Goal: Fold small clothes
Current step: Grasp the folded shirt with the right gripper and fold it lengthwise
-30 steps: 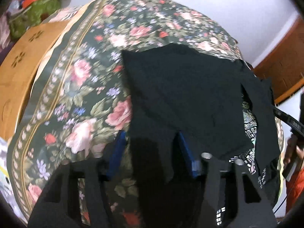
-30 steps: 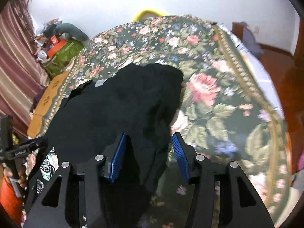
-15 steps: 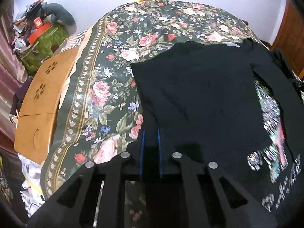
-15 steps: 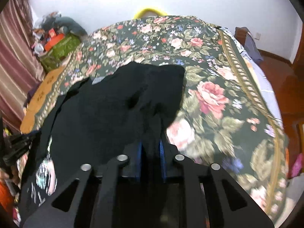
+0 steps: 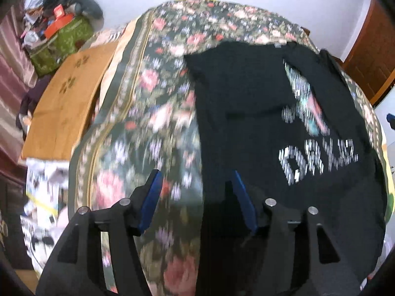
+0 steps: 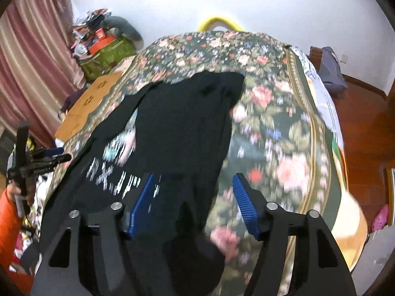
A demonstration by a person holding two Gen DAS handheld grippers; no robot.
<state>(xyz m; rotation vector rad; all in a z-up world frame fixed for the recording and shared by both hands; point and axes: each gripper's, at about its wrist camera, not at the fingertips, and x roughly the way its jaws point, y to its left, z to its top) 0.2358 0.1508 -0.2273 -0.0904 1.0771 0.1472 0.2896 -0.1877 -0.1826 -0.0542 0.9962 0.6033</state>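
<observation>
**Both tongs opening above the shirt**

Left tongs (image 5: 197,197) and right tongs (image 6: 195,202) are opening, blue pads apart, gripping nothing. Between each pair, below, shows a side edge of the black shirt (image 5: 246,113) (image 6: 182,128), which lies spread, print up, on the floral bed (image 5: 148,133) (image 6: 276,133).

White wall (image 6: 284,7), pink curtain (image 6: 32,56), wooden floor (image 6: 365,113).
</observation>
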